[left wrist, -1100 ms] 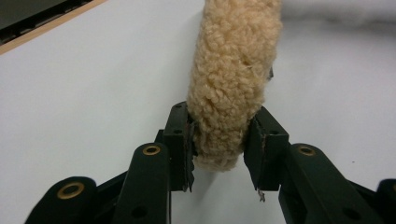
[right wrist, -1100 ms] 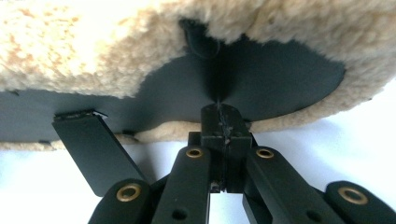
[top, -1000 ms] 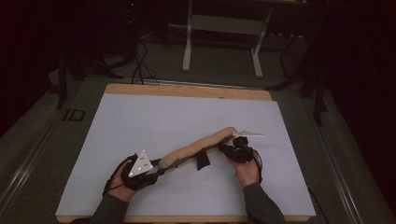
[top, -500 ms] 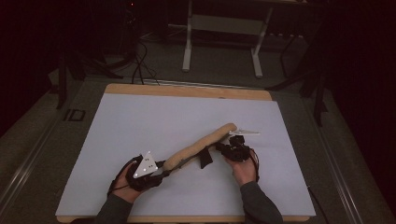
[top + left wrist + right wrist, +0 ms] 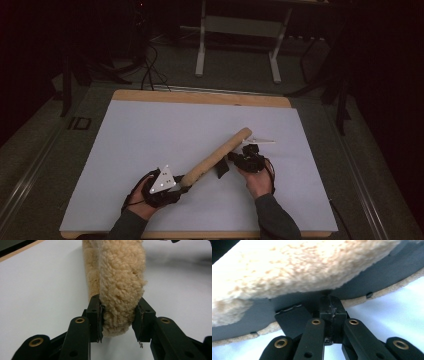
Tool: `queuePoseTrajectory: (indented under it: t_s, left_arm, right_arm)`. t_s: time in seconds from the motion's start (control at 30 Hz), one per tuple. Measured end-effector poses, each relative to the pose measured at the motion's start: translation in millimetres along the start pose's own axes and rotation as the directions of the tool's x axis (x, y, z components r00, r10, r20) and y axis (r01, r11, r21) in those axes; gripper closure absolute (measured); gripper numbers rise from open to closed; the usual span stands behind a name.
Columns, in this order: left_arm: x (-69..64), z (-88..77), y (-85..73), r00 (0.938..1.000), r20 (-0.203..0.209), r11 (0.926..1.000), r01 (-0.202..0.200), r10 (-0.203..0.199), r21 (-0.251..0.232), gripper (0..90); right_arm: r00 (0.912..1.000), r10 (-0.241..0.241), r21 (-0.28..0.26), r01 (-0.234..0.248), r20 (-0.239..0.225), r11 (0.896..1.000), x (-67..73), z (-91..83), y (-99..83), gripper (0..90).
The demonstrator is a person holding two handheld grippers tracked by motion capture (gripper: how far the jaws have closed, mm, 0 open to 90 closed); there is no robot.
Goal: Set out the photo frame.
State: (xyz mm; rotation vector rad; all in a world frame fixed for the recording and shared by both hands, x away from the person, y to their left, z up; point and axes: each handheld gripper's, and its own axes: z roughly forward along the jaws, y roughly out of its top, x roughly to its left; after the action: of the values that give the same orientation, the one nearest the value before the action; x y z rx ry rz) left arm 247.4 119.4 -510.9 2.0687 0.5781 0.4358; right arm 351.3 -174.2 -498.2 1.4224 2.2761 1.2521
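A long tan fleece cover (image 5: 215, 157) lies diagonally across the white table top (image 5: 150, 130), its far end pointing up and right. My left gripper (image 5: 181, 184) is shut on its near end, and the pile bulges between the two pads (image 5: 118, 315). My right gripper (image 5: 239, 156) sits beside the cover's middle, on its right side. In the right gripper view its jaws (image 5: 332, 307) are pressed together on the edge of the cover's dark grey lining (image 5: 367, 282), under the fleece (image 5: 312, 267). A black tab (image 5: 221, 169) hangs from that edge.
The table's wooden rim (image 5: 200, 97) runs along the far side, with the near edge just below my hands. Beyond it stand a white metal frame (image 5: 235, 30) and floor cables (image 5: 150, 65). Dark carpet surrounds the table.
My left gripper has slid a little to the right and my right gripper a little to the left. The cover now lies at a steeper angle. Both grips are unchanged.
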Motion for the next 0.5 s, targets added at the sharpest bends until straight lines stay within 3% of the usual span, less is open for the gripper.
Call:
queuePoseTrajectory:
  t_s: [0.5]
  left_arm:
    - [-5.1,5.5,2.5,0.9999,0.015,1.0000,0.003,-0.003,-0.003,64.2]
  right_arm:
    - [0.9993,-0.028,-0.003,0.028,-0.026,1.000,14.0,2.9,4.5,89.9]
